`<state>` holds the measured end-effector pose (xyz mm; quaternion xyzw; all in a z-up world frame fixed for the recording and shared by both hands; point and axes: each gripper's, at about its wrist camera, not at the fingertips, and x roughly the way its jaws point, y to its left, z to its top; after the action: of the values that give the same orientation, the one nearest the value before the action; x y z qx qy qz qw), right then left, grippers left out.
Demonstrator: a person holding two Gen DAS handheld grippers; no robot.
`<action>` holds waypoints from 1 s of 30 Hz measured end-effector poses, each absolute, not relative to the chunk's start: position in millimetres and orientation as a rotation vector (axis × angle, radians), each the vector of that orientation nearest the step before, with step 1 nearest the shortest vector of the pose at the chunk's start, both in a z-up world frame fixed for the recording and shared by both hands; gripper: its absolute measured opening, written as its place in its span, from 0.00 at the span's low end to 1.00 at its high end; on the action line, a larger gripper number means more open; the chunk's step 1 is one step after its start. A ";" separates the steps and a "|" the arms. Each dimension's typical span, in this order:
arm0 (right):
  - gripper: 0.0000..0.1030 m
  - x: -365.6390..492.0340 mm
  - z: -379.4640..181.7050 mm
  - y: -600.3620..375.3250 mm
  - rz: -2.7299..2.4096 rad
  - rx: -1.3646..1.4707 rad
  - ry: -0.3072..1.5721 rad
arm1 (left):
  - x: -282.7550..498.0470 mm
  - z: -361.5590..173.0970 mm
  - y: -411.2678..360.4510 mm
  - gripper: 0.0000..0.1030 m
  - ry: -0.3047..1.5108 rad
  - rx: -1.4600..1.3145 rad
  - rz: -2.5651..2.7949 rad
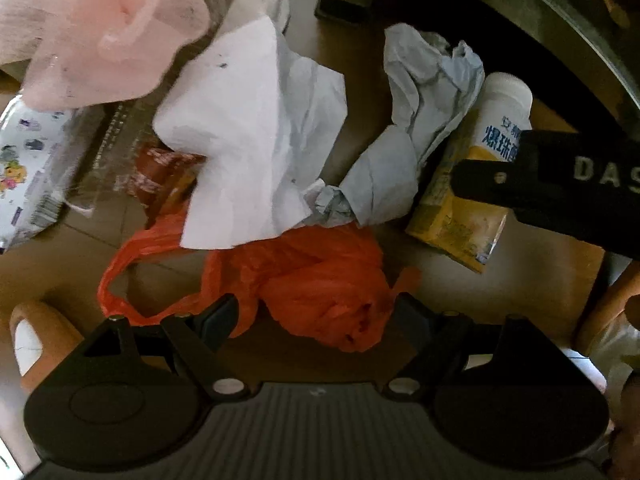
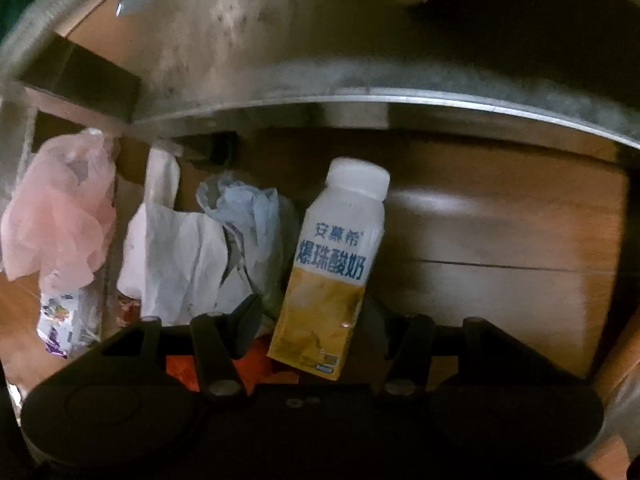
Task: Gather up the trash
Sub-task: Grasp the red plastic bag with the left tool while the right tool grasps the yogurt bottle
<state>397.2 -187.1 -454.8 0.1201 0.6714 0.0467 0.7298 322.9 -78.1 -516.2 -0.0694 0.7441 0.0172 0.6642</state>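
Note:
Trash lies on a brown floor. In the left wrist view, a crumpled orange plastic bag (image 1: 320, 280) sits between the fingers of my left gripper (image 1: 314, 314), which points straight down and stands open around it. In the right wrist view, a white and yellow yogurt bottle (image 2: 332, 264) lies between the fingers of my right gripper (image 2: 312, 324), which is open, its pads just beside the bottle's lower end. The left wrist view shows the same bottle (image 1: 476, 200) with a black finger (image 1: 560, 188) of the right gripper over it.
A white tissue (image 1: 248, 132), grey-blue crumpled paper (image 1: 420, 120), a pink bag (image 1: 92, 28), a printed wipes pack (image 1: 28, 168) and a clear wrapper (image 1: 132, 160) lie close together. A round metal table rim (image 2: 360, 96) overhangs the far side. A wooden leg (image 1: 608, 304) stands at right.

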 end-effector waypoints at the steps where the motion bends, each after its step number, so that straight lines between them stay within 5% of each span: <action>1: 0.53 397.0 -457.7 -187.0 0.103 0.263 1.482 | 323.2 -518.3 -79.4 0.83 1.681 -0.154 0.036; 11: 0.48 396.7 -476.3 -186.7 0.106 0.265 1.483 | 321.6 -538.7 -78.7 0.82 1.673 -0.162 0.021; 15: 0.45 395.3 -477.1 -185.5 0.096 0.269 1.473 | 320.7 -535.8 -75.3 0.73 1.659 -0.186 0.016; 18: 0.44 392.8 -468.8 -189.6 0.088 0.256 1.459 | 320.3 -527.8 -67.8 0.66 1.655 -0.201 0.013; 30: 0.41 361.6 -409.5 -194.2 0.079 0.293 1.473 | 302.6 -477.4 -56.7 0.64 1.680 -0.283 0.064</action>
<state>361.6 -194.1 -409.5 0.1330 0.6691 0.0361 0.7303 302.6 -56.7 -477.4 -0.1251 0.7421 0.0283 0.6579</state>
